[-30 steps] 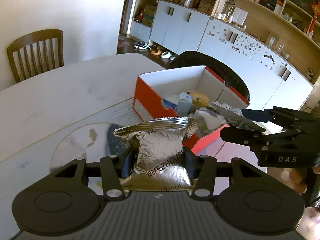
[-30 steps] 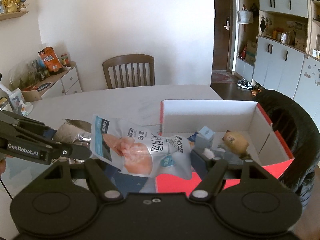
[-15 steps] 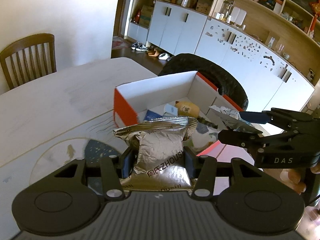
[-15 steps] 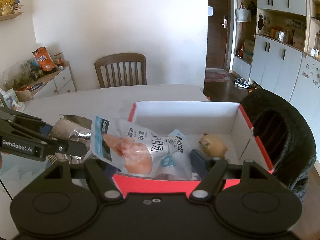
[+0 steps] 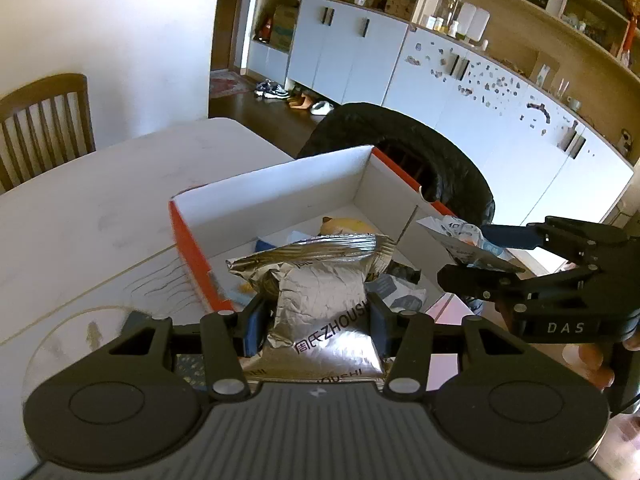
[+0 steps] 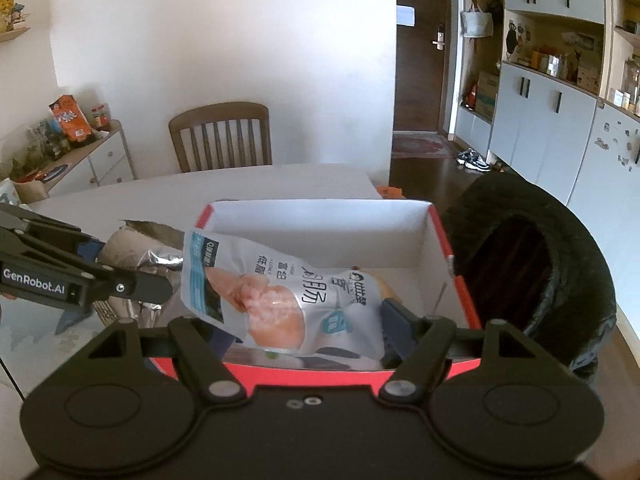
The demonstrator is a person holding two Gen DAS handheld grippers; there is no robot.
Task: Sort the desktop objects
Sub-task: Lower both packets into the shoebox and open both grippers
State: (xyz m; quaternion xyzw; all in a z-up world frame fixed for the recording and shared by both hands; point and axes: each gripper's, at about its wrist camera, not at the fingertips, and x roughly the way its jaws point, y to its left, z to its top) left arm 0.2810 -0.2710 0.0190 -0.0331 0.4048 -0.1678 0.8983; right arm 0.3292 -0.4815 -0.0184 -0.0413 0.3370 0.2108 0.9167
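My left gripper (image 5: 316, 322) is shut on a silver foil snack bag (image 5: 320, 296) and holds it over the near edge of an open red box with white walls (image 5: 280, 192). My right gripper (image 6: 304, 332) is shut on a white chicken-breast pouch (image 6: 280, 296) and holds it over the same red box (image 6: 320, 216). The right gripper also shows in the left wrist view (image 5: 508, 264), at the right, above the box. The left gripper shows in the right wrist view (image 6: 132, 280), with the foil bag (image 6: 156, 248). Several small items, one yellow (image 5: 348, 226), lie in the box.
The box stands on a pale table (image 5: 100, 196) near its right edge. A black padded chair (image 6: 532, 264) stands right beside the box. A wooden chair (image 6: 220, 136) is at the far side. Cabinets and shelves (image 5: 460, 72) line the wall.
Both grippers have moved forward and to the right with their packets, from short of the box to over its inside. Both grips are unchanged.
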